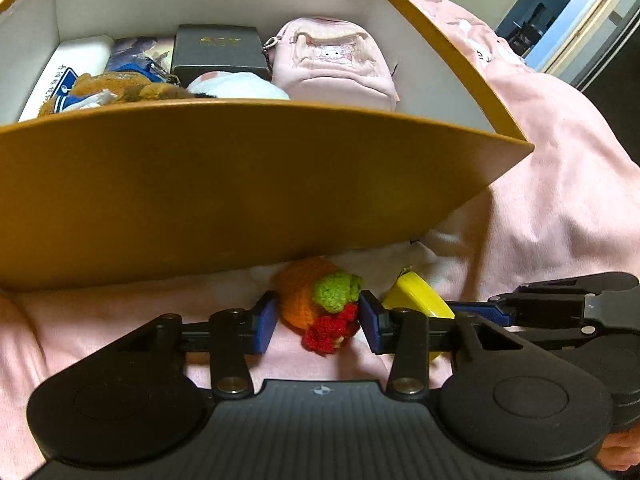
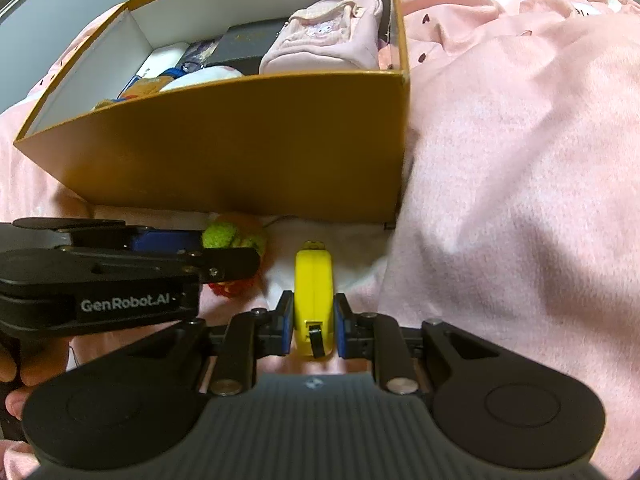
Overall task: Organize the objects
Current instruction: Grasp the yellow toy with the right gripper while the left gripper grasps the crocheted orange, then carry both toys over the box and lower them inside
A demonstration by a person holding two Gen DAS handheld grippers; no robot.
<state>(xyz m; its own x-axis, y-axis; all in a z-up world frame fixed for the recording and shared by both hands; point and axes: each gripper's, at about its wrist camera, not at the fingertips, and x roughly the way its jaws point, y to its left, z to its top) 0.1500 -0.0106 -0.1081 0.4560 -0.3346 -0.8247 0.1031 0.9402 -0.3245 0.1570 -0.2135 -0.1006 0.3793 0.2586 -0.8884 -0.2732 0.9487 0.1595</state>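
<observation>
While the tall mustard-yellow cardboard box fills most of the left wrist view, its near wall hides the lower half of everything inside, so only tops show: a pink fabric pouch at the right end, a dark grey rectangular case with gold lettering too blurred to read, a white soft bundle, a brown plush toy and a white packet with blue print cut off by the wall. Just in front of the box, on the pink fleece bedspread, lies an orange crocheted toy with green and red tufts; the left tongs stand apart on either side of it, the right blue pad touching or nearly touching it, a gap at the left pad. Just beside it, a yellow plastic tape measure stands on edge, and the right tongs are clamped on its flat sides; in the left view it is half hidden behind the left tongs' finger. From the right wrist view the left tool covers most of the crocheted toy, leaving green and a little red. Fingers of a hand are cut off at the left edge. To the right of the box the bedspread lies bare and rumpled, and little room separates the two tools.
</observation>
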